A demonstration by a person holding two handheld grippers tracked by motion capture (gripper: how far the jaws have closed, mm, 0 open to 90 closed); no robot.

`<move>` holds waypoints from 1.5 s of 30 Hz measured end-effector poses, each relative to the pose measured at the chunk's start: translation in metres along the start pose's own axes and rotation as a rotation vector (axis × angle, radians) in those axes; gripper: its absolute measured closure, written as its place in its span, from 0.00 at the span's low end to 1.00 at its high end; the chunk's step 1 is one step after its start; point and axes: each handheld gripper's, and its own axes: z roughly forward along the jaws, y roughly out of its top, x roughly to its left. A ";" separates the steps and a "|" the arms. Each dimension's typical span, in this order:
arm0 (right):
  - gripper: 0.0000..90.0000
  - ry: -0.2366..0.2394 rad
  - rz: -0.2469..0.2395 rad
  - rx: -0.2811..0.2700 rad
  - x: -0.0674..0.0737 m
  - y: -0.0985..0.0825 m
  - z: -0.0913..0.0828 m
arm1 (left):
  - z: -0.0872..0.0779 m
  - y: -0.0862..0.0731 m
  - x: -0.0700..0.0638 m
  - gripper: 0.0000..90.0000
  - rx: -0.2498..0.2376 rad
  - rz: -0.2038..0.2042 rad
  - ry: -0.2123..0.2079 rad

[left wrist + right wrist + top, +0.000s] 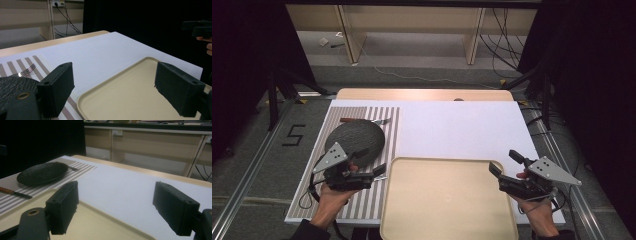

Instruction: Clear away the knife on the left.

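The tray [447, 200] lies flat at the counter's [462, 127] near edge, between the left gripper [379, 172] and right gripper [493, 170]. Both stand with jaws wide apart, holding nothing. It looks stiff, light and smooth; its raised side rims seem the surest grip. The dark plate [356, 139] lies just left; open room lies beyond.

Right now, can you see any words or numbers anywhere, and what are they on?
"5": black tape strokes on the grey floor, left of the table.
Nothing to read on the dark plate, striped mat, beige tray, or either gripper.
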 end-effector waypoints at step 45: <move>0.26 -0.011 0.026 0.014 -0.005 -0.003 0.001 | -0.011 -0.010 0.074 0.29 0.934 0.221 0.077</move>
